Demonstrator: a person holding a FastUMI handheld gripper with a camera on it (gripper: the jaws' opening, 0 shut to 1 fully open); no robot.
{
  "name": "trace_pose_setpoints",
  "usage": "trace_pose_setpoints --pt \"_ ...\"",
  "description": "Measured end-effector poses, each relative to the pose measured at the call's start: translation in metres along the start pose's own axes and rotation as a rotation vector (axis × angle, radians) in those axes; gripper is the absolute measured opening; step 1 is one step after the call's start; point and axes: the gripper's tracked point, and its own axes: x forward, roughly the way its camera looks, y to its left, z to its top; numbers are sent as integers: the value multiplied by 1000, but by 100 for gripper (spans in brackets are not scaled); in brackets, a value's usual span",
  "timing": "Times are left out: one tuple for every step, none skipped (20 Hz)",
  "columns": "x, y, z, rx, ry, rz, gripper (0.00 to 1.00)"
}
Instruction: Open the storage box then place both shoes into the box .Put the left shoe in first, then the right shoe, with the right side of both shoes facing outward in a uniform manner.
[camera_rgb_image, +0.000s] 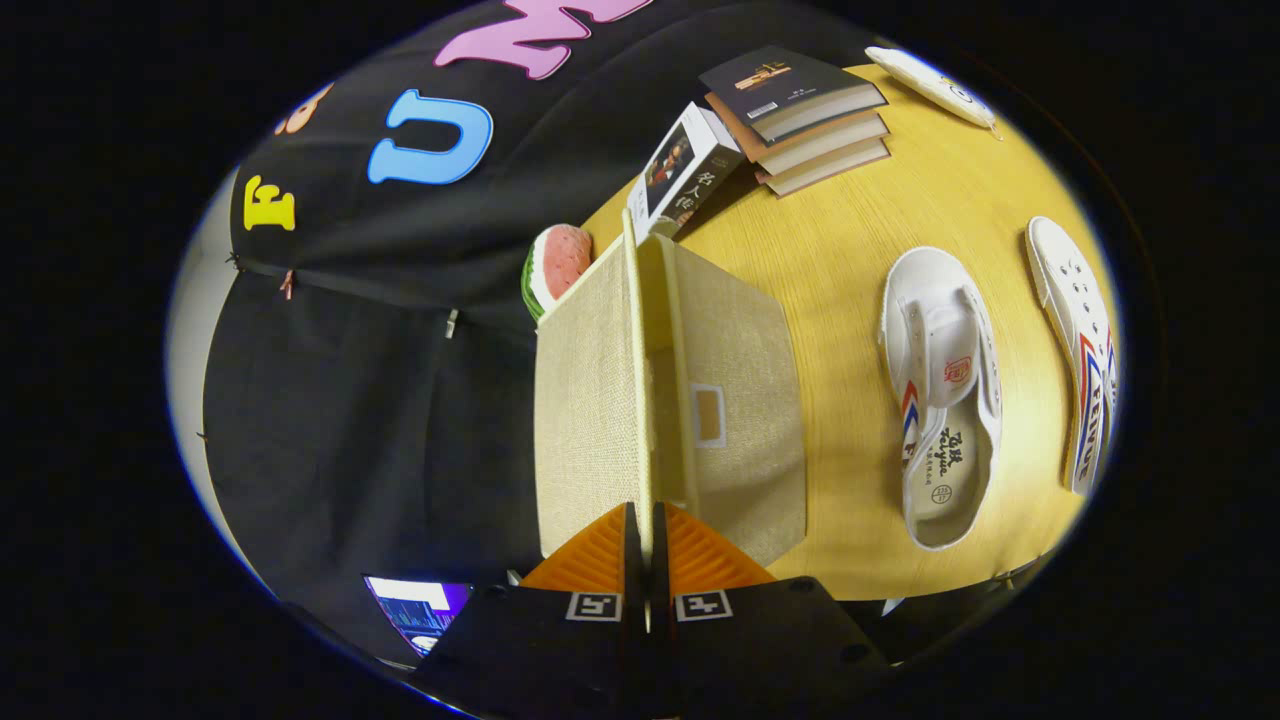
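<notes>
We see our fingers (645, 535) clenched on the thin edge of the storage box's lid (590, 400), lifted up from the beige storage box (735, 420) on the desk (850, 230). Its inside is hidden. Beside it lie two white shoes (940, 400) (1080, 350); beyond, a watermelon slice (555, 265) and stacked books (800, 115).

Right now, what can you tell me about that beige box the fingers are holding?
The storage box looks like woven beige fabric, with a small label window on its side. Its lid is swung up on edge, and the gripper is shut on the lid's thin rim. The box sits on the wooden table, apart from the two white shoes; a watermelon-slice toy peeks from behind it.
</notes>
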Motion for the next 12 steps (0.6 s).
trace_pose_setpoints --pt "-2 9 2 -21 -2 7 5" --pt "-4 20 1 -39 -2 19 5" --pt "-5 33 2 -47 -2 38 5" --pt "-6 48 2 -50 -4 59 5" --pt "-4 62 3 -52 -4 81 5" --pt "-3 76 2 -57 -5 103 5" --pt "-1 92 1 -66 -7 124 5" --pt "1 106 -1 -79 -6 143 5" --pt "5 123 -3 -93 -5 164 5" --pt "9 141 -6 -102 -2 188 5" --pt "14 159 -9 -108 3 212 5" --pt "18 175 -13 -119 8 235 5"
